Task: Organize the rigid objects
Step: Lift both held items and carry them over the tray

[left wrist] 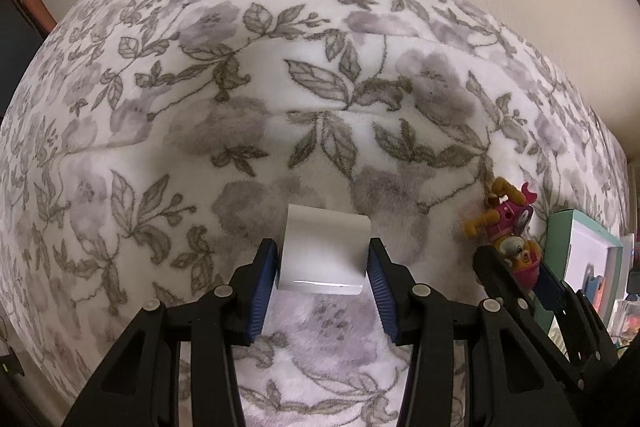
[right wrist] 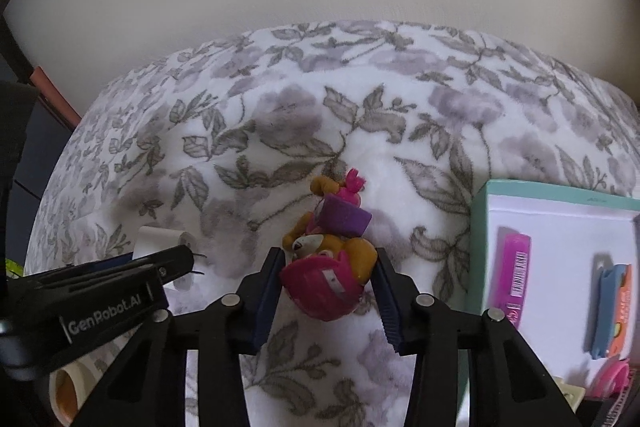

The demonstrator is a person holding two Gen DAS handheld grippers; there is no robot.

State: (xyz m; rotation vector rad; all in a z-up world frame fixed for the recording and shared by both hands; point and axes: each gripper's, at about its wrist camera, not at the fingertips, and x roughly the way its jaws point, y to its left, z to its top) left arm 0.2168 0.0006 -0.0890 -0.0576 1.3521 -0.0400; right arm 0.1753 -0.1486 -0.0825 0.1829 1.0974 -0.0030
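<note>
A: Left gripper (left wrist: 323,269), left wrist view: closed on the white block (left wrist: 325,251), blue pads flat against its two side faces, held over the floral blanket (left wrist: 200,87).
B: Handling?
A: Stiff, smooth, probably light; glossy near edge, so likely slippery. Parallel flat sides, best taken just as here, square across the middle (a corner grip risks a twist out).
B: Anything else there?
A: Toy figure (left wrist: 506,231) at far right, between the right gripper's fingers; teal-edged box (left wrist: 576,227) just beside it.

A: Right gripper (right wrist: 327,277), right wrist view: narrowed around the toy figure (right wrist: 328,267), pink base low between the pads, pads touching or very nearly on both sides, hard to call firm.
B: Feel of it?
A: Hard plastic, light, lumpy; thin ears and arms look breakable. Rounded base the soundest hold, though curved, so prone to pivot.
B: Surroundings?
A: Teal-edged box (right wrist: 560,195) to the right, with pink and blue items inside; white block (right wrist: 160,239) at left, partly behind the left gripper.
</note>
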